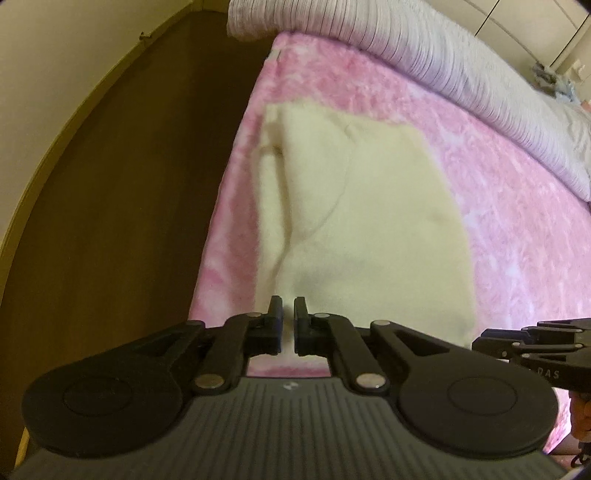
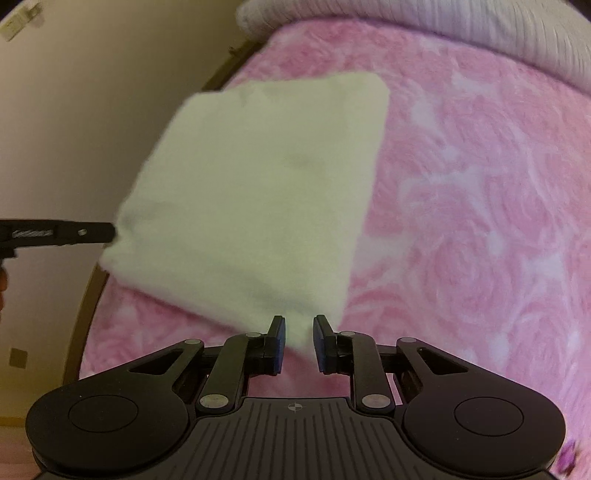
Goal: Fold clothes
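Blurred, hidden and cut off

Cream garment soft with blur beyond the jaws, near corners hidden between them; striped bedding cut off far beyond.

pink blanket, striped pillow, wood floor

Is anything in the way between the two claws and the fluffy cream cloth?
Nothing visible. The left claw and right claw each already pinch a near corner of the cream cloth, which lies on the pink blanket.
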Demonstrator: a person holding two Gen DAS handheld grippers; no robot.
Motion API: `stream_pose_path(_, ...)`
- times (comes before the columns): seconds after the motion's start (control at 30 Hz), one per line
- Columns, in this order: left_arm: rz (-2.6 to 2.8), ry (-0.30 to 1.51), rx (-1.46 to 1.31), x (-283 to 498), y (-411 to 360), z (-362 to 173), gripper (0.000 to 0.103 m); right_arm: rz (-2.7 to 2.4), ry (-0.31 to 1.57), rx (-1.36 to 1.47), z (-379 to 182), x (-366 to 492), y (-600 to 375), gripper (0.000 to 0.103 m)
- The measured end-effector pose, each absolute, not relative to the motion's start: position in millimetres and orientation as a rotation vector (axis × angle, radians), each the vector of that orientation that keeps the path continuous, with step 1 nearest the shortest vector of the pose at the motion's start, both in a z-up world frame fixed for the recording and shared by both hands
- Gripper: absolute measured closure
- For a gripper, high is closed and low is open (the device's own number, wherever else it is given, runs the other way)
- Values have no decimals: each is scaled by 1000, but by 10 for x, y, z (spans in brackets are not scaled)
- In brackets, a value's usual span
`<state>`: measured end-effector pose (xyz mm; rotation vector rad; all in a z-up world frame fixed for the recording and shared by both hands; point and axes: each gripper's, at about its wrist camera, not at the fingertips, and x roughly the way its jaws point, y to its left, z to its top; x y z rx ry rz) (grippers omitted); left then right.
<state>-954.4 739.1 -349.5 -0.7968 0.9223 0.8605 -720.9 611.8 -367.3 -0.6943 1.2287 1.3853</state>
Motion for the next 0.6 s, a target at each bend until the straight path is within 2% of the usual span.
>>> stream_pose_path(0.07, 872, 930, -802, -9512, 7438, -3538, 97, 1377, 1241, -722, -3830, -7270, 6157, 82)
stream_pose_path(0.2, 892, 920, -833, -9534, 7491, -3514, 95, 1397, 1212, -766, -3798, -7333, 6167, 81)
stream_pose_path(0.27, 915, 874, -909, -9694, 7452, -3434, 91, 1403, 1245, -706, -3736, -7215, 6110, 81)
stream_pose_path(0.33, 943, 813, -1011, -9888, 7404, -3372, 81, 1396, 1302, -617, -3703, -7047, 6033, 78)
stream_pose_path(0.37, 952, 762, -1096, -9992, 7370, -3402, 77, 1388, 1327, -576, -3702, -6974, 5998, 69)
stream_pose_path(0.4, 955, 702, -1188, -10092, 7333, -3453, 73, 1379, 1343, -542, -3715, -6919, 5970, 57)
stream_pose_path(0.43, 957, 640, -1279, -10192, 7295, -3504, 72, 1370, 1358, -510, -3733, -6869, 5944, 52)
stream_pose_path(0.47, 957, 576, -1368, -10292, 7257, -3556, 70, 1367, 1372, -488, -3756, -6843, 5935, 48)
stream_pose_path(0.6, 1003, 402, -1565, -10426, 7230, -3875, 69, 1378, 1438, -420, -3888, -6829, 5972, 47)
